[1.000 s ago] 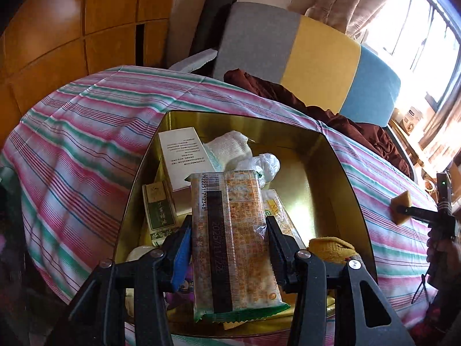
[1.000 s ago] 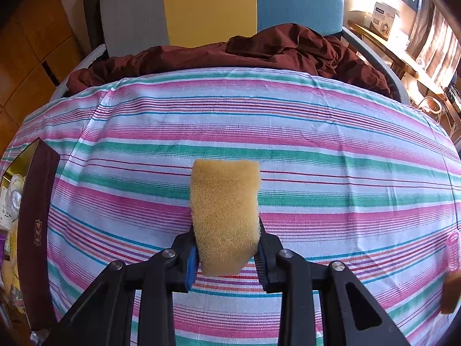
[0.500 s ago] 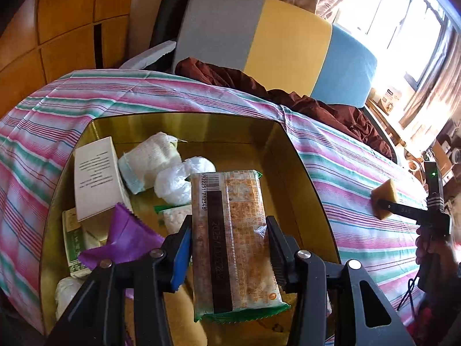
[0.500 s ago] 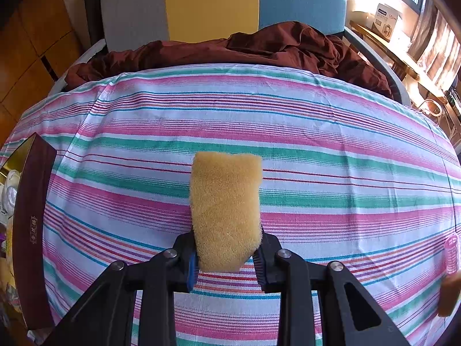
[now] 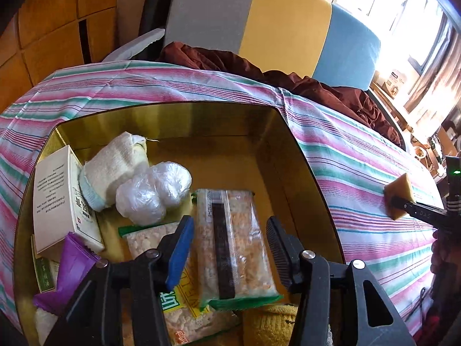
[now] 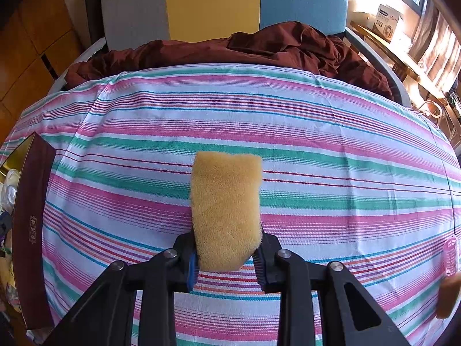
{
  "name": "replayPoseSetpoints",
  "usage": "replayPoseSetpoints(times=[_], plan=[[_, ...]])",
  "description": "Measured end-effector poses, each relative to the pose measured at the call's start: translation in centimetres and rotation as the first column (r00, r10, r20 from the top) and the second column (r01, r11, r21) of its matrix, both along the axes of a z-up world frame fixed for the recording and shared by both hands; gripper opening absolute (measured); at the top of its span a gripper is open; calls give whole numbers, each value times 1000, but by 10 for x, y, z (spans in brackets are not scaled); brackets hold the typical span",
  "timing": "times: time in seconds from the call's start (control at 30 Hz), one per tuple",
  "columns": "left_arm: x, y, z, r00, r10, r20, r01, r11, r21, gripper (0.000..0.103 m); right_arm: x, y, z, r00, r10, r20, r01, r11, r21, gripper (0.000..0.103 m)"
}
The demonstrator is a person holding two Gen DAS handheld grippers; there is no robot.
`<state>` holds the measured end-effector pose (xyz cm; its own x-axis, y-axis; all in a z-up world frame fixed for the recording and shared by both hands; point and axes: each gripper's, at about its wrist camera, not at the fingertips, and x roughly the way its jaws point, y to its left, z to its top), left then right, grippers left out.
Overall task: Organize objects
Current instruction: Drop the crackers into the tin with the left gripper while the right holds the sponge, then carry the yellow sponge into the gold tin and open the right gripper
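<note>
A gold-lined box (image 5: 291,150) sits on the striped cloth. My left gripper (image 5: 229,236) is open above it. A snack packet (image 5: 236,245) with a dark stripe lies loose in the box between the fingers. The box also holds a white carton (image 5: 57,199), a white sock (image 5: 112,170), a clear plastic bundle (image 5: 152,190), a purple wrapper (image 5: 69,271) and another snack packet (image 5: 184,311). My right gripper (image 6: 226,252) is shut on a yellow sponge (image 6: 226,207) above the cloth; it also shows in the left wrist view (image 5: 399,199).
The box's dark outer wall (image 6: 31,230) stands at the left of the right wrist view. A dark red garment (image 6: 230,49) lies at the cloth's far edge before a grey, yellow and blue chair back (image 6: 213,3). A pink clip (image 6: 451,255) lies at the right edge.
My left gripper has opened and let go of the snack packet, which now lies in the box. The left view has shifted over the box. The right gripper still holds the sponge.
</note>
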<state>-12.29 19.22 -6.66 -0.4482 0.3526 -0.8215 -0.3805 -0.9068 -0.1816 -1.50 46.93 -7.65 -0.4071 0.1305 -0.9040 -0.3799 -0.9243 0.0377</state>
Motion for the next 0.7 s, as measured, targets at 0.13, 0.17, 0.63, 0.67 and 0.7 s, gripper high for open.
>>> replayPoseSetpoints(times=[0.13, 0.17, 0.63, 0.67, 0.7], plan=[[4, -6, 3, 1000, 19, -13, -19, 1000, 2, 54, -1, -1, 0, 1000, 2, 2, -2, 1000, 6, 29], [5, -8, 5, 1000, 23, -19, -23, 1000, 3, 54, -1, -2, -1, 1000, 2, 2, -2, 1000, 7, 29], [50, -49, 39, 983, 58, -173, -72, 994, -76, 69, -1, -19, 2, 998, 61, -23, -62, 998, -25, 29], [52, -53, 42, 981, 63, -181, -78, 994, -76, 69, -1, -20, 2, 998, 63, -27, -64, 997, -33, 29], [54, -57, 45, 980, 67, -188, -82, 994, -74, 70, -1, -23, 3, 997, 66, -31, -67, 997, -41, 29]])
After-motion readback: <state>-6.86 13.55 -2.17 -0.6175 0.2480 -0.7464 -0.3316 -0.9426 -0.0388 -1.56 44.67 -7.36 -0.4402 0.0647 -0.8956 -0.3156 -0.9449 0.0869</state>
